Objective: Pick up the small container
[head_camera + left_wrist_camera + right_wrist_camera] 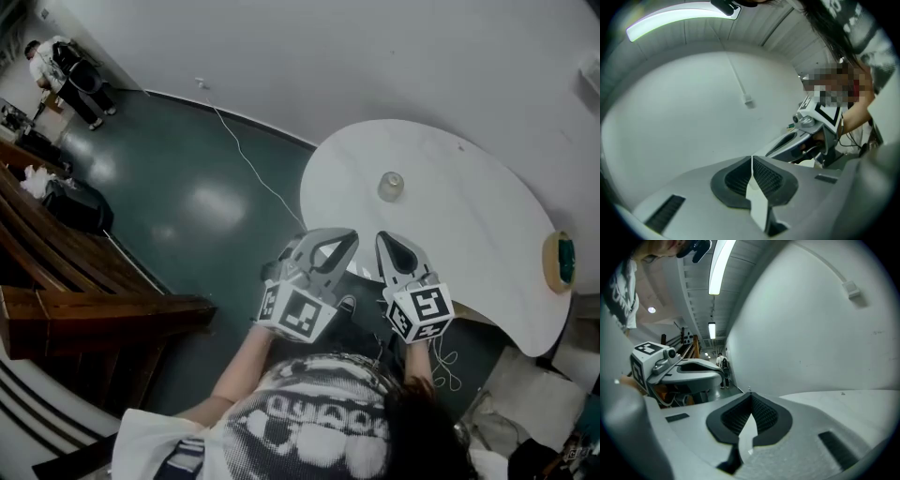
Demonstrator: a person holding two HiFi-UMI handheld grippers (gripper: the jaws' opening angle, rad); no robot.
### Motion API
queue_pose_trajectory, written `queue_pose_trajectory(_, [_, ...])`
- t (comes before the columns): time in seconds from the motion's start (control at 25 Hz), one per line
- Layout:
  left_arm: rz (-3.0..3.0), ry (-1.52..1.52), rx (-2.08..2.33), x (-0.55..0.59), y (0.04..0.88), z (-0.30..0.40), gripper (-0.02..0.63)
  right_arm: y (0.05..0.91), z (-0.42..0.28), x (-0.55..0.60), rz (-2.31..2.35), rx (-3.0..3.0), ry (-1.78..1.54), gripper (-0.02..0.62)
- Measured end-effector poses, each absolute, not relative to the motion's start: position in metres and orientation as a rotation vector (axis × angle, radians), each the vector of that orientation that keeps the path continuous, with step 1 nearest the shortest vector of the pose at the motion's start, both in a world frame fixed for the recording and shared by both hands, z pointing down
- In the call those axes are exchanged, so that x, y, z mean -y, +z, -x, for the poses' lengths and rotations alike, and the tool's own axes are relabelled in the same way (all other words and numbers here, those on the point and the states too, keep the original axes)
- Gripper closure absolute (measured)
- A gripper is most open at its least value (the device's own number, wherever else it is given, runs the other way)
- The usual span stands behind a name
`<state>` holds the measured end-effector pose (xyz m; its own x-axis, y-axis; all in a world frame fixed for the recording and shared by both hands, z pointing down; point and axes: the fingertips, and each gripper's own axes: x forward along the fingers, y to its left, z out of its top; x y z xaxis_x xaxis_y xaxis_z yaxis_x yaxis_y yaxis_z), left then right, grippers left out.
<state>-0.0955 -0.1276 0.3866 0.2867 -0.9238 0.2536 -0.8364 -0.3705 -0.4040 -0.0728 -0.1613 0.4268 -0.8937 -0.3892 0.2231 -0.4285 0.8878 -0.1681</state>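
Observation:
The small container (390,186), a pale round pot, stands alone near the middle of the white table (469,234). Both grippers are held side by side at the table's near edge, short of the container and pointing toward it. My left gripper (349,235) has its jaws shut with nothing between them, the ribbed pads (740,180) touching. My right gripper (383,238) is also shut and empty, its pads (761,413) pressed together. Each gripper shows in the other's view: the right gripper (806,136) and the left gripper (684,371). Neither gripper view shows the container.
A round roll with a green centre (561,260) sits at the table's right edge. Wooden benches (75,272) fill the left side. A white cable (248,159) runs across the dark floor. A person (70,70) stands far off at the top left.

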Motion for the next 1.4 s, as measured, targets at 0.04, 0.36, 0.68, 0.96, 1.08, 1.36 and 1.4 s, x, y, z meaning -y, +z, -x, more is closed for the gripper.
queue_pose_trajectory(0.04, [2.351, -0.687, -1.632, 0.129, 0.388, 0.096, 0.595, 0.429, 0.073, 0.164, -0.628, 2.871, 0.325, 0.598])
queue_pose_trajectory(0.36, [2.329, -0.775, -1.606, 0.143, 0.398, 0.097, 0.595, 0.439, 0.068, 0.176, -0.638, 2.856, 0.361, 0.597])
queue_pose_trajectory(0.68, [2.374, -0.795, -1.536, 0.163, 0.404, 0.089, 0.595, 0.452, 0.056, 0.198, -0.727, 2.828, 0.421, 0.597])
queue_pose_trajectory(0.96, [2.438, -0.8, -1.442, 0.183, 0.413, 0.097, 0.595, 0.462, 0.061, 0.223, -0.85, 2.784, 0.432, 0.597])
queue_pose_trajectory(1.08, [2.461, -0.801, -1.399, 0.193, 0.416, 0.105, 0.595, 0.468, 0.066, 0.235, -0.918, 2.752, 0.437, 0.598])
queue_pose_trajectory(1.36, [2.521, -0.785, -1.289, 0.215, 0.42, 0.133, 0.595, 0.492, 0.082, 0.262, -1.08, 2.652, 0.451, 0.594])
queue_pose_trajectory(1.4, [2.529, -0.786, -1.272, 0.218, 0.421, 0.137, 0.595, 0.497, 0.084, 0.265, -1.096, 2.633, 0.45, 0.591])
